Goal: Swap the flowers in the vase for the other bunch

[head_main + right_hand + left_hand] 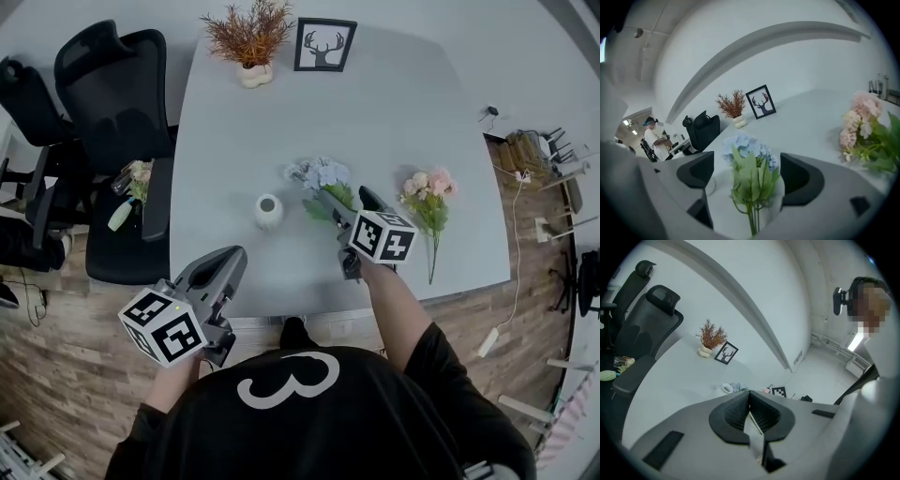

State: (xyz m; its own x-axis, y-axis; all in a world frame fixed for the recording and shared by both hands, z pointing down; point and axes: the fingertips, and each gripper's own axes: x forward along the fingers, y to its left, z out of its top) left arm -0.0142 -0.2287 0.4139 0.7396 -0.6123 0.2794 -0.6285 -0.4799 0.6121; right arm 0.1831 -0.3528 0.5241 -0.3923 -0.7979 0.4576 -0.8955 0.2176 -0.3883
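A small white vase (269, 211) stands empty near the middle of the grey table (394, 112). To its right lies a bunch of blue flowers (322, 175) with green leaves. My right gripper (349, 199) is open, its jaws standing wide on either side of the stems without pressing them. In the right gripper view the blue bunch (749, 157) rises between the two pads. A pink bunch (429, 192) lies further right on the table, also seen as the pink bunch (862, 126). My left gripper (234, 255) hovers at the near table edge, shut and empty; its view shows the vase (727, 388) ahead.
At the table's far end stand a dried reddish plant in a cream pot (249, 42) and a framed deer picture (324, 44). Black office chairs (112, 112) line the left side. A person (652, 138) stands far back in the right gripper view.
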